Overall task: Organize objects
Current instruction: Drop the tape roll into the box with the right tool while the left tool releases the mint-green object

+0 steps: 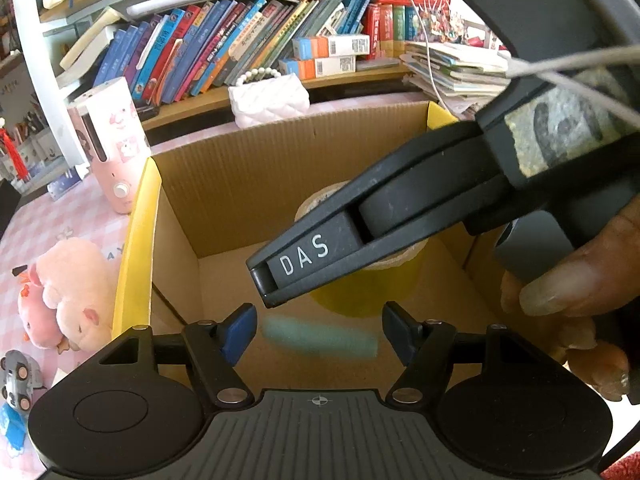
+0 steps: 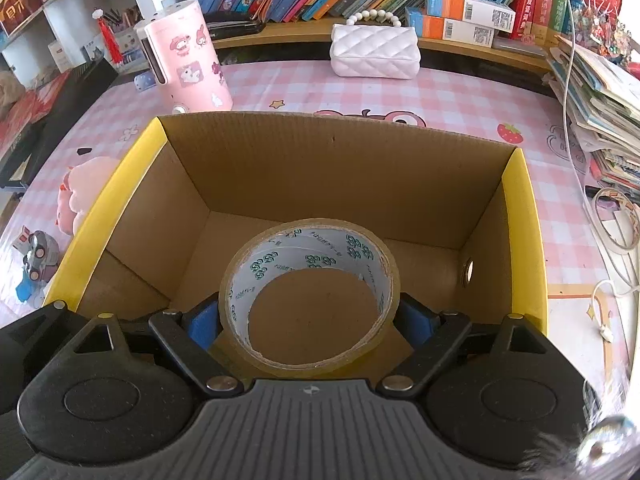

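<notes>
The right gripper (image 2: 310,312) is holding a roll of clear packing tape (image 2: 310,292) by its outer sides, its blue pads (image 2: 202,320) pressing in from nine and three o'clock, and it is hanging the roll just inside the open cardboard box (image 2: 340,168) with yellow side walls, toward the six o'clock end of the box. The left gripper (image 1: 318,330) is hovering over the same box with its jaws apart and nothing between them; in its view the right tool is crossing in from two o'clock, with the tape partly hidden behind it. A blurred teal smear is showing on the box floor there, and what it is cannot be told. Judging by this, the step in hand is placing the tape in the box. The next move is calling for lowering the roll until it is resting on the box floor, then spreading the pads and lifting clear without dragging it. A pink plush toy (image 1: 60,292) and a small toy car (image 1: 16,380) are lying outside the box at nine o'clock on the checked tablecloth (image 2: 460,92), likely next.
</notes>
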A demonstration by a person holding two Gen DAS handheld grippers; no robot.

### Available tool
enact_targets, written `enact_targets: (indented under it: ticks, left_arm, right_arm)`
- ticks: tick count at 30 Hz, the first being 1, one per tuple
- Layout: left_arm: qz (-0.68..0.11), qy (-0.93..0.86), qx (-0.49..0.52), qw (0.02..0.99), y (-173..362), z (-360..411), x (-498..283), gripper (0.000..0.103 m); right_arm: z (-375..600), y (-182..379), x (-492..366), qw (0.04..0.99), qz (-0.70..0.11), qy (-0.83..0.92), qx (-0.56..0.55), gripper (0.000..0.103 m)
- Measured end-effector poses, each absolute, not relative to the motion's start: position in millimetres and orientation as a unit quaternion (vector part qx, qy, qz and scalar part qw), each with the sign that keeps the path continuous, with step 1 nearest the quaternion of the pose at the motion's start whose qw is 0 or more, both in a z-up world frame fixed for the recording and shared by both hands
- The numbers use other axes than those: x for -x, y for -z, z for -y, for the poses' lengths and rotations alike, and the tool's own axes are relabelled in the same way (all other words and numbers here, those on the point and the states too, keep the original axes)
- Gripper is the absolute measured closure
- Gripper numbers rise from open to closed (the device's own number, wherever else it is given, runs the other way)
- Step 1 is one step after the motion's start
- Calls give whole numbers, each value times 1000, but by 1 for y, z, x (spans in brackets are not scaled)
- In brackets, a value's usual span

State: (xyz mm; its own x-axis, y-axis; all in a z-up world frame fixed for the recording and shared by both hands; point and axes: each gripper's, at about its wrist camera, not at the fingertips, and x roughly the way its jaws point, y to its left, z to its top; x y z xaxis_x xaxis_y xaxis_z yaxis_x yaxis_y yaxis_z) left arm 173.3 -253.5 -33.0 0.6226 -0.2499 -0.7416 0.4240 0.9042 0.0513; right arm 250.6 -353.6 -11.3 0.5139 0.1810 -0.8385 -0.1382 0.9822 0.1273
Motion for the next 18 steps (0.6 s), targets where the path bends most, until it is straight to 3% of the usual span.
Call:
enact_targets:
  ticks: [8, 14, 18]
  left_arm:
    - [-365, 189, -111, 905, 23, 248, -163, 30]
    - [-346, 184, -113, 913, 14, 238, -149, 19]
    - [-331, 182, -106, 920, 7, 229, -139, 16]
  right_arm:
    - [354, 6, -241, 878, -469, -91, -28, 15]
    - [353, -4, -225, 886, -455, -86, -30, 15]
    - [351, -15, -212, 899, -430, -80, -26, 9]
